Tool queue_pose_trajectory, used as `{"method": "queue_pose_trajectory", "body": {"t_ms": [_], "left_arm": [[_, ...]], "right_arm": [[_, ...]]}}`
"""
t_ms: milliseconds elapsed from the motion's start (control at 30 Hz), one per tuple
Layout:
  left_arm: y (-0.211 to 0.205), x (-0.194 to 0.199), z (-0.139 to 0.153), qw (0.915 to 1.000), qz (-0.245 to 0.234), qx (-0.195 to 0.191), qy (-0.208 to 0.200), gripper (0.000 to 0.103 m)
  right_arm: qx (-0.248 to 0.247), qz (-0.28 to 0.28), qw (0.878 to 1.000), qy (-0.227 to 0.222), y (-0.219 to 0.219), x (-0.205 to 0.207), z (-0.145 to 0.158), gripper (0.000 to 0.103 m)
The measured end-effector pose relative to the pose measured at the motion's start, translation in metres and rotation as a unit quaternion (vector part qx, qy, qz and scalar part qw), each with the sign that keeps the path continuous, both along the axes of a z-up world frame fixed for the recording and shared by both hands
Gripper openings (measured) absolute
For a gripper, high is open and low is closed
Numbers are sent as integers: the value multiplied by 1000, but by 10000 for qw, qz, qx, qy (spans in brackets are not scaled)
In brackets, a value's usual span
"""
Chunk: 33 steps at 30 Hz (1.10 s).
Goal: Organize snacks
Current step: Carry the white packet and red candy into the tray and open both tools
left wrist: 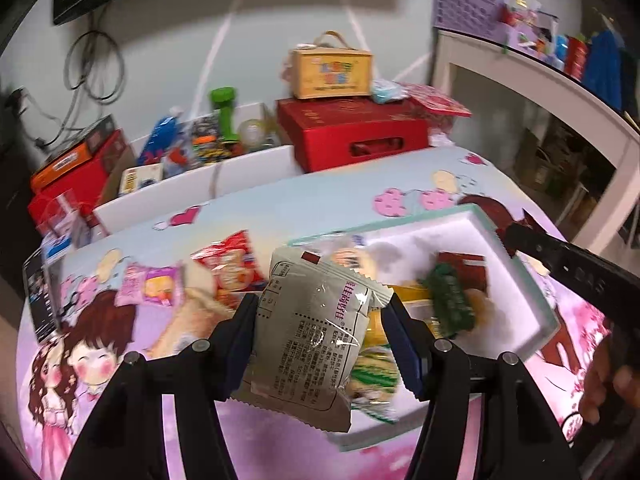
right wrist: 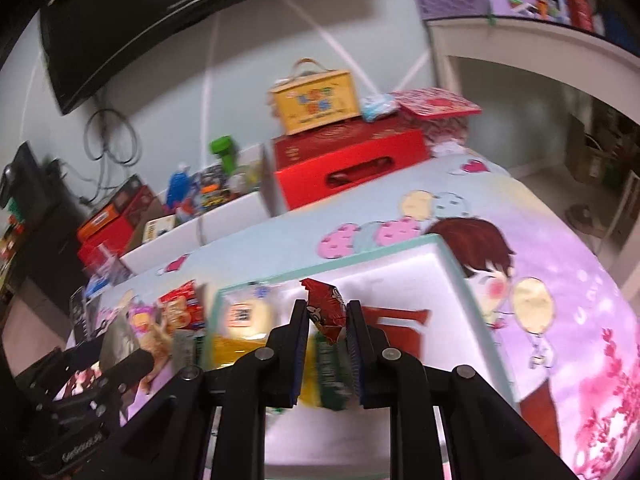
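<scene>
A grey-green foil snack packet (left wrist: 316, 332) with printed text and crimped ends is pinched between the fingers of the left gripper (left wrist: 320, 344), tilted, above the near left corner of a white box with a mint rim (left wrist: 516, 256). A small red wrapped snack (right wrist: 326, 310) is clamped upright in the right gripper (right wrist: 328, 344), over the box interior. Beneath and just ahead of both grippers, a dark green packet (left wrist: 450, 300), yellow packets (right wrist: 232, 346) and a pale round-labelled packet (right wrist: 248, 312) are seen lying inside the box. Left of the box, beyond the left gripper, a red bag (left wrist: 232, 264) and a pink packet (left wrist: 150, 286) are laid on the cartoon-printed cloth (left wrist: 280, 200).
</scene>
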State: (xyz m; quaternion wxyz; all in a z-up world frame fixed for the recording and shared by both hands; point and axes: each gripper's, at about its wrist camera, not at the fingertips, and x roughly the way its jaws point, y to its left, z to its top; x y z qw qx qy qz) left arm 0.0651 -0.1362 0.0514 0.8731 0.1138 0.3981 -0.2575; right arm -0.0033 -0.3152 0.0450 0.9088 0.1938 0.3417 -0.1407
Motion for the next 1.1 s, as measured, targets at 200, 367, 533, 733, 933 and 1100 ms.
{"method": "queue_pose_trajectory", "body": {"t_ms": [200, 367, 533, 733, 933, 1100], "left_arm": [[-38, -17, -9, 9986, -509, 43, 125, 64], [-64, -30, -22, 9958, -858, 249, 220, 64], [-76, -33, -36, 9941, -942, 403, 343, 64], [-78, -34, -41, 9935, -928, 505, 423, 66], [-78, -33, -38, 9937, -848, 654, 326, 75], [-73, -30, -34, 9945, -792, 620, 299, 82]], "right_arm": [[169, -439, 9987, 211, -36, -10, -10, 20], [337, -642, 9968, 330, -54, -14, -18, 21], [331, -550, 9963, 569, -54, -6, -31, 22], [381, -489, 9942, 882, -51, 2, -47, 22], [410, -510, 9931, 976, -50, 5, -49, 29], [423, -550, 9924, 1016, -51, 6, -50, 50]]}}
